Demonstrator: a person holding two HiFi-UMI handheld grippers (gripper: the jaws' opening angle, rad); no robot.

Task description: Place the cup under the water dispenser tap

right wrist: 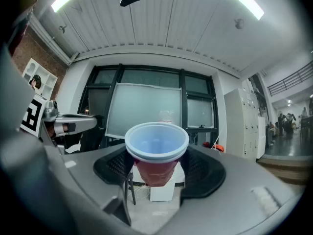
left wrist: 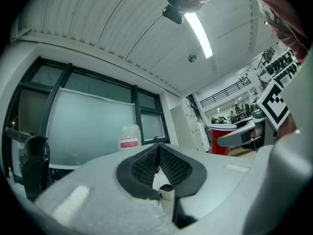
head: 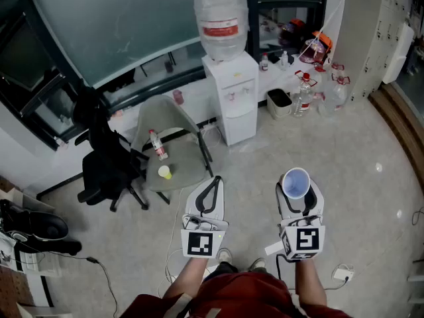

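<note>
Held the red plastic cup with the pale blue inside (right wrist: 156, 148) upright in the right gripper (head: 296, 191). Pressed the black pads on its 2 sides just below the rim, jaws wide around it. Stood with the cup near the body, well apart from the white water dispenser (head: 232, 91) at the far wall, under its clear bottle with the red label (head: 220, 22). Held the left gripper (head: 211, 191) shut on nothing, pads together, just left of the cup.

Judged the step as the carry toward the dispenser, with most of the task left. Called for a level wrist and an upright cup all the way, and for no tighter squeeze, since thin plastic likely buckles. Best approached straight on, right of the grey chair (head: 173, 148) with its small bottle, and left of the dark bin (head: 279, 102) and the bottles on the floor. Could not tell the 2 taps apart from here; needed a closer look before picking 1. Then best slid low into the recess, rim centred beneath the spout, base set flat before release.
</note>
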